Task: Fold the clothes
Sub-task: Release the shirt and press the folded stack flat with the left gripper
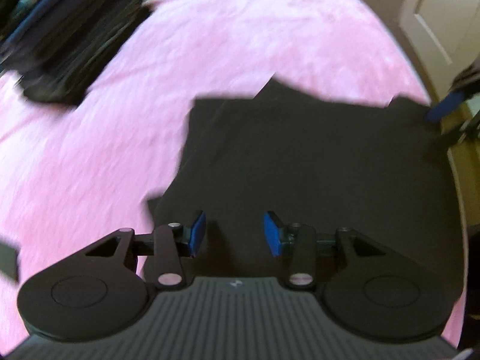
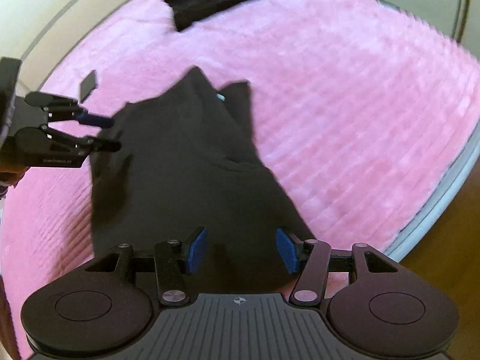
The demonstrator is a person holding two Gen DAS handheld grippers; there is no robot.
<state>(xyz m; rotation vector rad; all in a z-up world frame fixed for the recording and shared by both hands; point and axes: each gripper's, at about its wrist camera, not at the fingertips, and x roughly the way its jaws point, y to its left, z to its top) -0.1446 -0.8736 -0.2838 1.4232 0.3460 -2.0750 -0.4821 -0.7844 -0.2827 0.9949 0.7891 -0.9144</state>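
With a dark garment [image 1: 300, 156] spread on the pink blanket [image 1: 240, 45] just below both grippers, the left gripper [image 1: 235, 234] and right gripper [image 2: 241, 249] hover with jaws apart and empty, so the next fold likely requires pinching an edge.

Two handheld grippers, both tilted steeply downward. The left gripper [image 1: 234, 234] has its blue-padded fingers [image 1: 198, 234] apart, with nothing pinched between them. The right gripper [image 2: 241, 250] holds its fingers [image 2: 287, 250] a little wider apart, also empty. From the right wrist view, the left gripper comes in from the left edge with its fingers parted.
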